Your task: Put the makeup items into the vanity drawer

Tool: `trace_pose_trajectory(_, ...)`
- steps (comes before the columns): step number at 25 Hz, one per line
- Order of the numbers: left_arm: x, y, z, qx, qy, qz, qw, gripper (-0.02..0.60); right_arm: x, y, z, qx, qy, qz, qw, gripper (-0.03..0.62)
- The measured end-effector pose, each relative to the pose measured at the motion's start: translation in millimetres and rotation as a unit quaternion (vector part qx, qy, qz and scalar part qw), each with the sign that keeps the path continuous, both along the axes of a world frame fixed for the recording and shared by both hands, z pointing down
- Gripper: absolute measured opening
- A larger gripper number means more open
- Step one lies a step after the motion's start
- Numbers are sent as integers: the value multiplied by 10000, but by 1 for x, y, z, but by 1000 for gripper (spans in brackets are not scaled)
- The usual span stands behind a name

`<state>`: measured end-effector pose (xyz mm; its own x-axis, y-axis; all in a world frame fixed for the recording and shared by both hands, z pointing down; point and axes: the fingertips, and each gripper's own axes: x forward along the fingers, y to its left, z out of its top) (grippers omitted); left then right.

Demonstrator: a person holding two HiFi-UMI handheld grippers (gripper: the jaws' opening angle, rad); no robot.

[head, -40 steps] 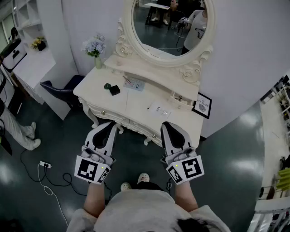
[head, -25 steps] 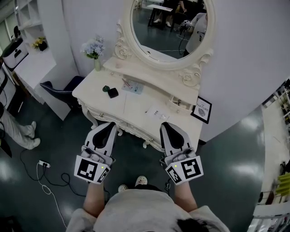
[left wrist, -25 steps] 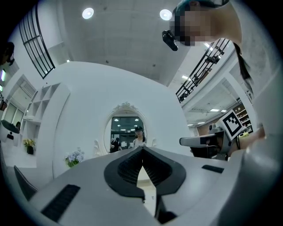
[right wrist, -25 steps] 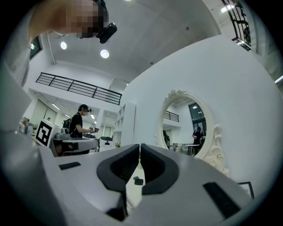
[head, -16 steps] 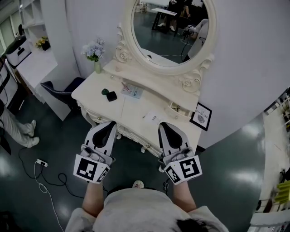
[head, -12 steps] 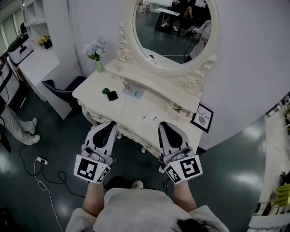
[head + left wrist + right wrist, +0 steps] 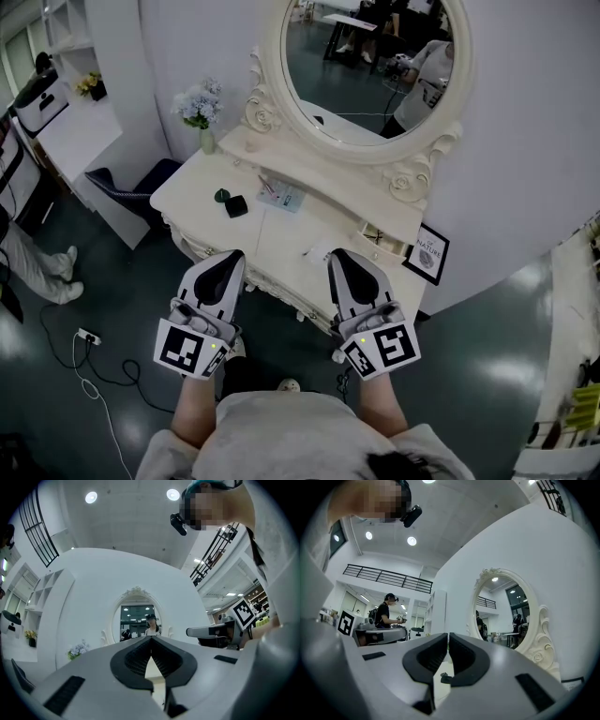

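Note:
A cream vanity (image 7: 211, 220) with an oval mirror (image 7: 370, 66) stands in front of me. On its top lie a small dark green round item (image 7: 221, 195), a black square compact (image 7: 235, 206), a flat pale packet (image 7: 279, 197) and a white card (image 7: 319, 251), partly behind my right gripper. Its front drawers look closed. My left gripper (image 7: 228, 257) and right gripper (image 7: 338, 255) hover side by side before the vanity's front edge, both shut and holding nothing. In the left gripper view the left gripper (image 7: 151, 638) faces the mirror. The right gripper (image 7: 447, 634) frames the compact (image 7: 445, 678).
A vase of pale flowers (image 7: 199, 108) stands at the vanity's back left, and a framed picture (image 7: 429, 255) at its right end. A dark blue chair (image 7: 127, 183) and a white desk (image 7: 66, 131) stand to the left. A power strip (image 7: 89, 336) with cable lies on the floor.
The vanity has shifted a little lower and to the right in the head view, and more of the mirror shows. Both grippers keep the same pose, shut and empty.

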<state>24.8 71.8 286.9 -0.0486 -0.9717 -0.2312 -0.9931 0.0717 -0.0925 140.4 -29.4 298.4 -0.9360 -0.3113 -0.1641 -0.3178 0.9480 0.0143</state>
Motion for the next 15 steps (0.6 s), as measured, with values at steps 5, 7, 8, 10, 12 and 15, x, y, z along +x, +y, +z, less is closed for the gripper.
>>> trace_pose_trajectory(5,-42,-13,-2,-24,5,93,10000,14,-40,-13,-1,-55,-32,102,9999,25)
trace_pose_trajectory(7,-62,-19,-3,-30,-6,131,9999,14,-58,-17,-1,-71,-47,123,9999,25)
trace_pose_trajectory(8,-72,-22,-4,-30,-12,153,9999,14,-68,-20,-2,-76,-59,145,9998,25)
trace_pose_trajectory(10,-91,-29,-4,-35,-22,202,9998,14,-85,-26,-2,-82,-72,212,9997,25)
trace_pose_trajectory(12,-107,-35,-3,-63,-55,255,9996,14,-101,-31,0,-94,-63,285,9995,25)
trace_pose_trajectory(15,-130,-44,-1,-121,-98,359,9992,14,-123,-37,1,-117,-56,382,9992,25)
